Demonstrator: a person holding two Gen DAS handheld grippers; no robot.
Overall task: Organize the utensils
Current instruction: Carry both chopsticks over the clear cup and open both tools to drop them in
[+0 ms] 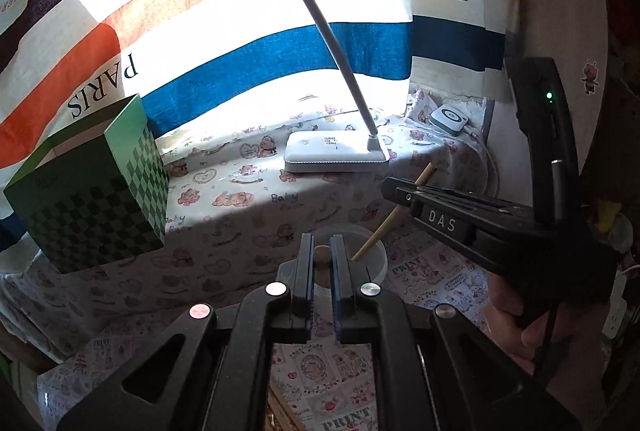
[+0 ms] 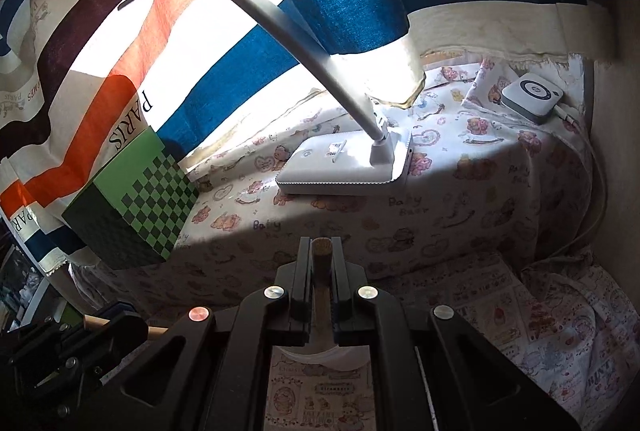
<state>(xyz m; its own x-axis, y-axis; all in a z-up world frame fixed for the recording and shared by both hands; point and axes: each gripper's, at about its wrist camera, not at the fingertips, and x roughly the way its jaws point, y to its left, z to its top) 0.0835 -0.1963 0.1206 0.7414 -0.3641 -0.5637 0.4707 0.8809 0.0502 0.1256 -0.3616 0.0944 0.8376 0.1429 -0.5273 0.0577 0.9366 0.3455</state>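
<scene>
My left gripper [image 1: 322, 263] is shut on the round end of a wooden utensil handle [image 1: 322, 255], just in front of a clear cup [image 1: 378, 265] on the printed cloth. To the right, my right gripper [image 1: 394, 191] is shut on a pale wooden stick [image 1: 384, 227] that slants down, its lower end at the cup's mouth. In the right wrist view the right gripper [image 2: 321, 271] clamps that wooden handle [image 2: 321, 251], end-on. The left gripper [image 2: 116, 321] shows at lower left with its stick [image 2: 158, 331] poking out. What the utensils' far ends are is hidden.
A green checkered box [image 1: 96, 199] stands at the left on a raised, cloth-covered ledge [image 1: 240, 191]. A white desk lamp [image 1: 336, 155] sits mid-ledge, its arm leaning left. A small white device [image 1: 448, 119] lies at back right. A striped curtain hangs behind. A hand [image 1: 516, 315] holds the right gripper.
</scene>
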